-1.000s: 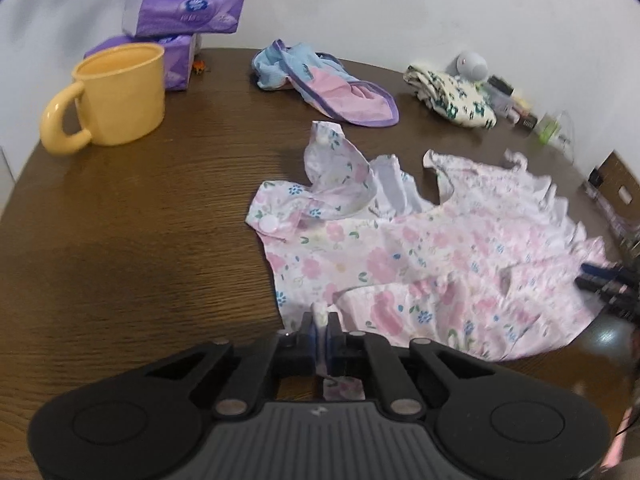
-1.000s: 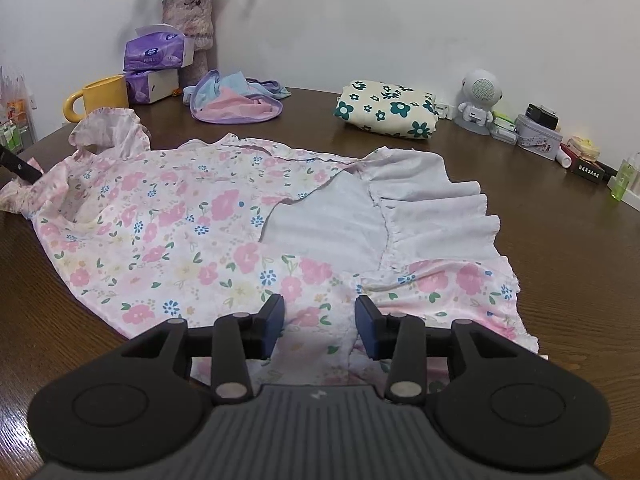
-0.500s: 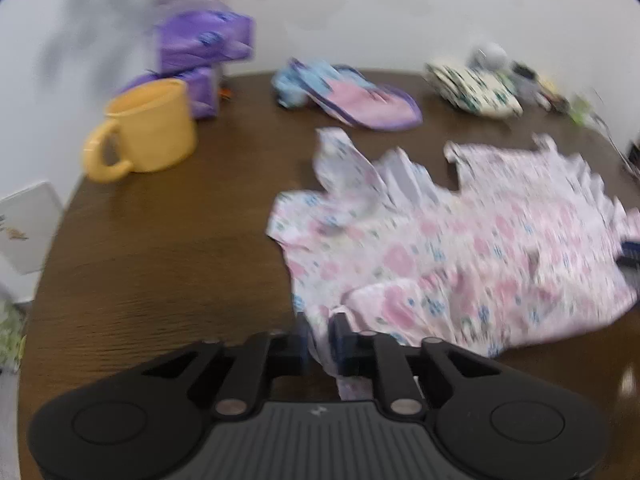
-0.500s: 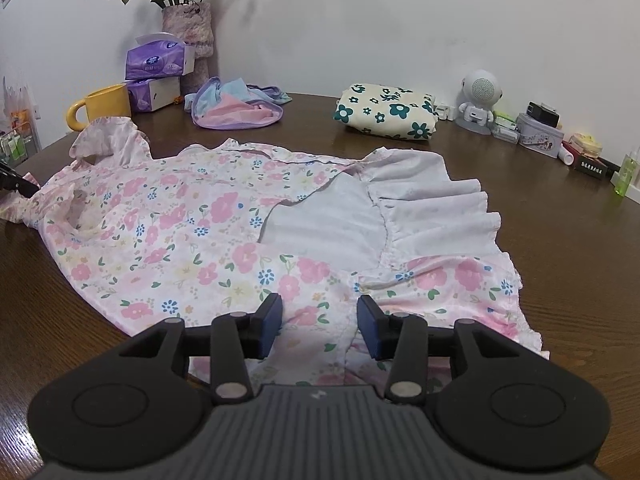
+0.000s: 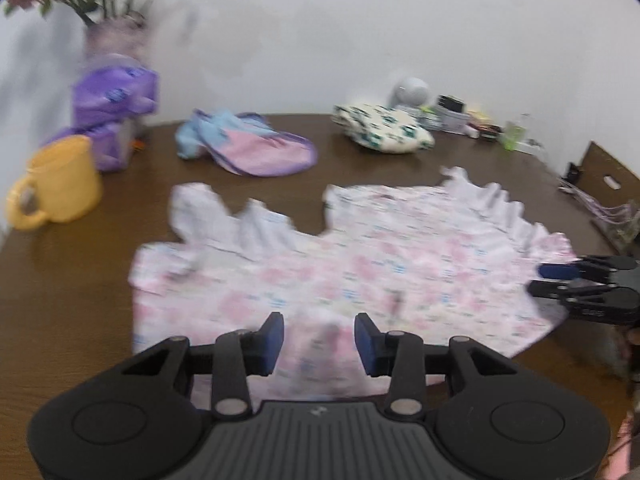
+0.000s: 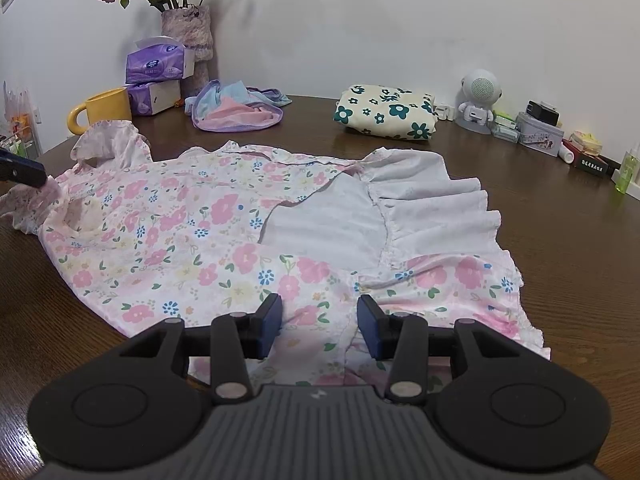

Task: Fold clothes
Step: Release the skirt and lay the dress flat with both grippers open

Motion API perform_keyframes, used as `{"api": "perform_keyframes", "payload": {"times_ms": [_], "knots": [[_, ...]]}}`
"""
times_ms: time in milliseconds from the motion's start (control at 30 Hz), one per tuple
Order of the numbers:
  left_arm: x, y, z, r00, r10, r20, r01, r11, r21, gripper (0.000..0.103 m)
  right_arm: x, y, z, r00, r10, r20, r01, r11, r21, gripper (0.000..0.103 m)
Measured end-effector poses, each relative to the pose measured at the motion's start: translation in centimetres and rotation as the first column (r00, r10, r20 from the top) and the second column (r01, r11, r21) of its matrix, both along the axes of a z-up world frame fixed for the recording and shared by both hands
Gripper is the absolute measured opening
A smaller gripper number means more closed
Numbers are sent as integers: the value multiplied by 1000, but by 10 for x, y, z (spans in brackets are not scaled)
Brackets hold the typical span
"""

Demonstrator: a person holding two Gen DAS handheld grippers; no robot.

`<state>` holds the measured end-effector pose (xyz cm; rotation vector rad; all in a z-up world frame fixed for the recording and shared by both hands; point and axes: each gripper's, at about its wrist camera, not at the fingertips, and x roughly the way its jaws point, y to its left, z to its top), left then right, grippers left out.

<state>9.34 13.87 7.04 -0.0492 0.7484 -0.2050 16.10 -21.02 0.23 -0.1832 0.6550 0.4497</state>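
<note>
A pink floral dress (image 5: 360, 256) lies spread on the brown table (image 5: 80, 280), with white ruffled sleeves at its far edge. The left wrist view is blurred. My left gripper (image 5: 319, 330) is at the dress's near edge and its jaws are opening; a fold of cloth lies between the pads without being pinched. My right gripper (image 6: 319, 312) rests over the hem of the dress (image 6: 180, 220), open, with fabric lying flat between its fingers. Each gripper shows in the other's view: the right gripper (image 5: 560, 280) at the dress's right end, the left gripper (image 6: 20, 170) by a ruffled sleeve.
At the back stand a yellow mug (image 6: 106, 110), purple tissue packs (image 6: 158, 64) and a flower vase (image 6: 188, 36). A blue and pink garment (image 6: 236, 110) and a folded cream floral cloth (image 6: 384, 112) lie behind the dress. A white robot figure (image 6: 480, 96) and small boxes line the right.
My left gripper's jaws have opened and let go of the dress edge they pinched, and its view has swung right across the table. The right gripper has stayed put.
</note>
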Motion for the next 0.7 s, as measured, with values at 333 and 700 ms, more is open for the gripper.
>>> {"api": "perform_keyframes", "payload": {"times_ms": [333, 700], "knots": [[-6, 29, -20, 989, 147, -13, -146, 986, 76, 33, -1, -1, -1, 1000, 14, 5, -14, 1000, 12, 46], [-33, 49, -38, 965, 255, 56, -257, 966, 34, 27, -4, -3, -4, 1000, -2, 20, 2, 1000, 28, 47]]}}
